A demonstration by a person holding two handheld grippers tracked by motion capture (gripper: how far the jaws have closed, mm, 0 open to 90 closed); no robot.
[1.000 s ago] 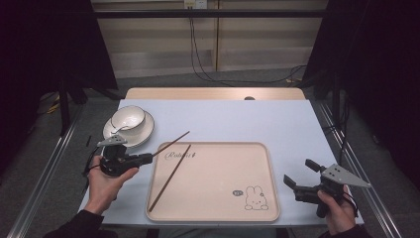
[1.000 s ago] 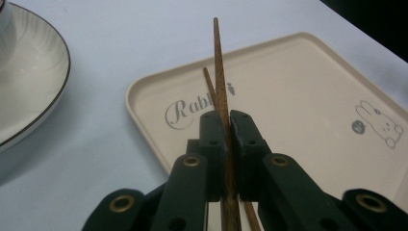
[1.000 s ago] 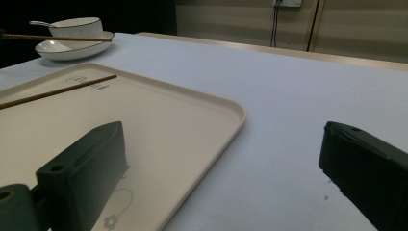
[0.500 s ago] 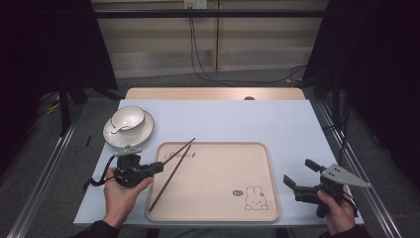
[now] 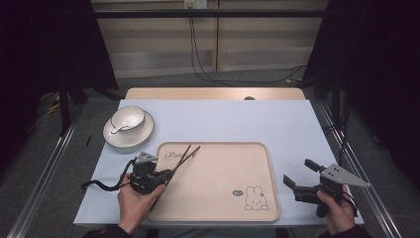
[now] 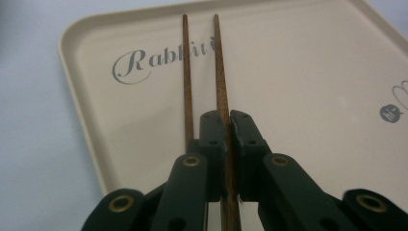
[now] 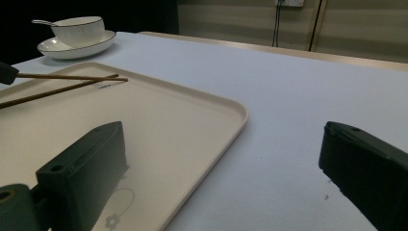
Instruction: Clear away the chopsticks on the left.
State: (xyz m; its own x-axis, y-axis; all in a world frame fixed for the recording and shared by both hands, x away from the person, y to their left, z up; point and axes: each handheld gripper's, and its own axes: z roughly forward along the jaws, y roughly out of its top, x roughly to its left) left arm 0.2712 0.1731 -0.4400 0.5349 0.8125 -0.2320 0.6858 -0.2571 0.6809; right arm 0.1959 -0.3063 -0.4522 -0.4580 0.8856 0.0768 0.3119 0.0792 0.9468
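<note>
Two brown chopsticks [image 5: 178,161] lie slanted over the left part of a beige rabbit-print tray [image 5: 218,183]. My left gripper [image 5: 167,173] is at their near ends by the tray's left rim, held in a hand. In the left gripper view, my left gripper [image 6: 226,118] is shut on one chopstick [image 6: 220,82], and the other chopstick [image 6: 186,72] runs along the outside of the left jaw. My right gripper [image 5: 297,171] hovers open just right of the tray, with nothing between its jaws [image 7: 222,139]. From that side the chopsticks [image 7: 72,82] cross low over the tray [image 7: 168,125].
A white bowl [image 5: 128,119] with a spoon sits on a saucer [image 5: 130,138] at the back left, also seen as the bowl [image 7: 79,30]. The light blue tabletop [image 5: 277,124] spreads behind and to the right of the tray. Metal rails run along both table sides.
My left gripper has moved nearer and to the right, onto the tray's left rim, carrying the chopsticks with it. The right gripper has stayed put.
</note>
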